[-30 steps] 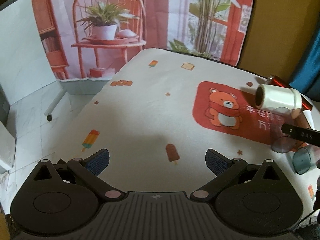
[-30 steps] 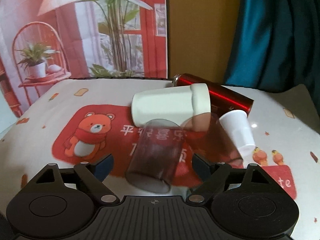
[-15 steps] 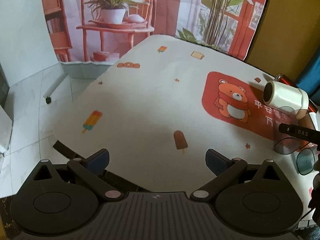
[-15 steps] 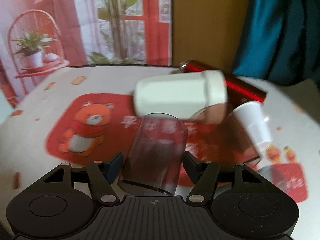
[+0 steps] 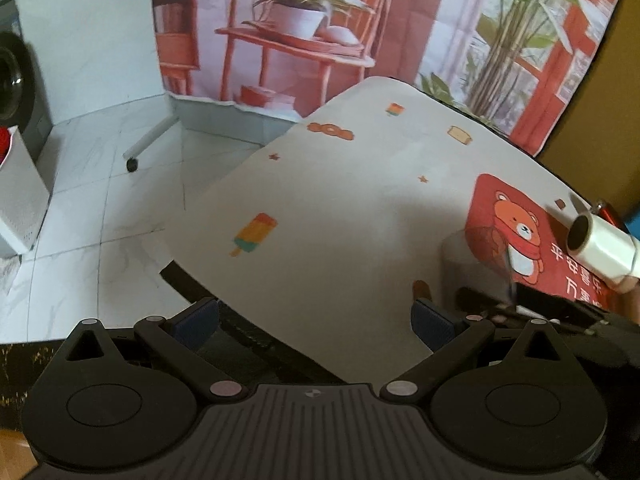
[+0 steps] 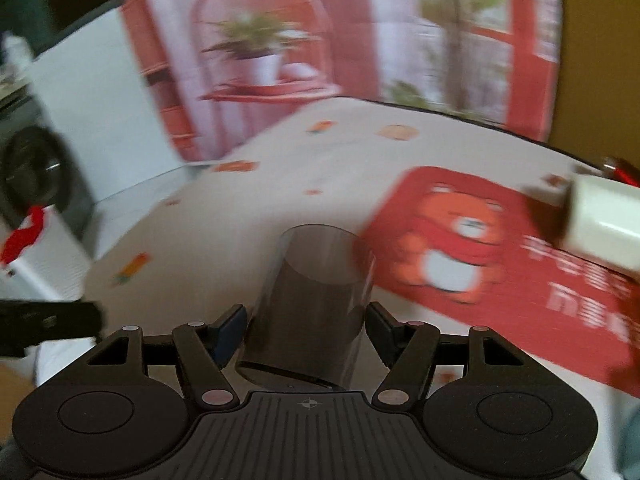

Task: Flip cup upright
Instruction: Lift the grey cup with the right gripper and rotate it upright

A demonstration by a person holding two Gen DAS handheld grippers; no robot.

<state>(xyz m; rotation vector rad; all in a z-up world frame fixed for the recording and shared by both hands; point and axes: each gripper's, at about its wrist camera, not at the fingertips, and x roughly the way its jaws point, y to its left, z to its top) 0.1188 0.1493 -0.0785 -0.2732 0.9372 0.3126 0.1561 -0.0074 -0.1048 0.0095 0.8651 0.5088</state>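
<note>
Right gripper (image 6: 306, 330) clenched on smoky cup (image 6: 316, 300), held above tabletop (image 5: 340, 220).
Cup wedged between both blue pads, closed end pointing away from camera, rim nearest it. Left gripper (image 5: 316, 320) released, holding nothing, poised over tabletop edge. White cup (image 5: 600, 246) lying sideways on bear print (image 5: 516, 236).

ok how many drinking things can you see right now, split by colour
smoky clear cup, between the right gripper fingers: 1
white cup, lying on its side: 1
red bottle, only an end showing: 1
total: 3
</note>
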